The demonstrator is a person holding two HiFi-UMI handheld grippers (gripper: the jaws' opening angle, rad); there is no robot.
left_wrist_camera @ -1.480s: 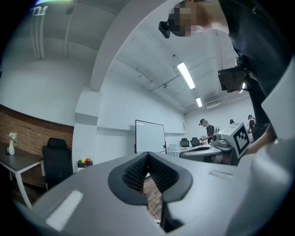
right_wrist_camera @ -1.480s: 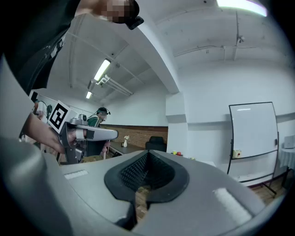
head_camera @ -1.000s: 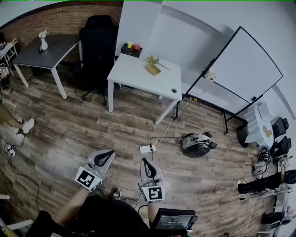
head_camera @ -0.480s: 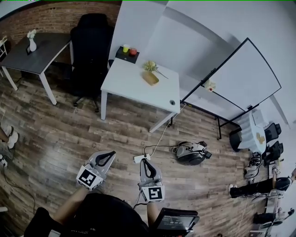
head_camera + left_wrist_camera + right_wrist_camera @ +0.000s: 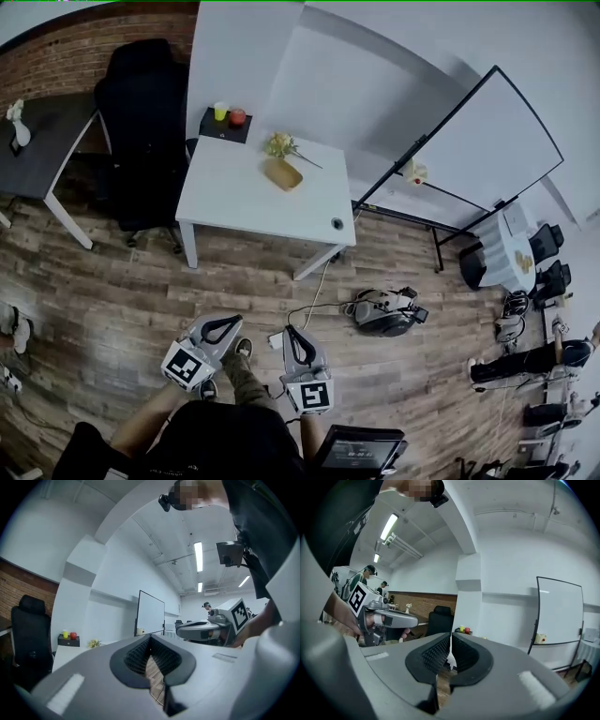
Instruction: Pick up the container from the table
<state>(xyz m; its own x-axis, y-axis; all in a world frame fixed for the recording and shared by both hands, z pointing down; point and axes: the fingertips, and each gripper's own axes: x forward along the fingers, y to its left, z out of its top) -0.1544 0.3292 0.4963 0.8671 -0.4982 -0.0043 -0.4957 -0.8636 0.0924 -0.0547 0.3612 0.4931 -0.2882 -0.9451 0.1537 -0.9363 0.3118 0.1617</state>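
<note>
Well apart from the table, both grippers hang empty over the wood floor (image 5: 122, 281).
At the far left, a dark desk (image 5: 42, 141) and a black office chair (image 5: 141, 112) stand before a brick wall (image 5: 56, 56). Next comes the white table (image 5: 234, 192): the tan container (image 5: 282, 174) sits on it toward the far edge, just beside a sprig of yellow flowers (image 5: 278, 143), with a black stand (image 5: 223, 127) at the far left corner. Low in the head view, the left gripper (image 5: 223, 325) has its jaws pressed together on nothing. Beside it, the right gripper (image 5: 294, 334) shows only a thin slit between its pads, nothing in it. Both point toward the table. A whiteboard (image 5: 487, 141) stands at the right.
</note>
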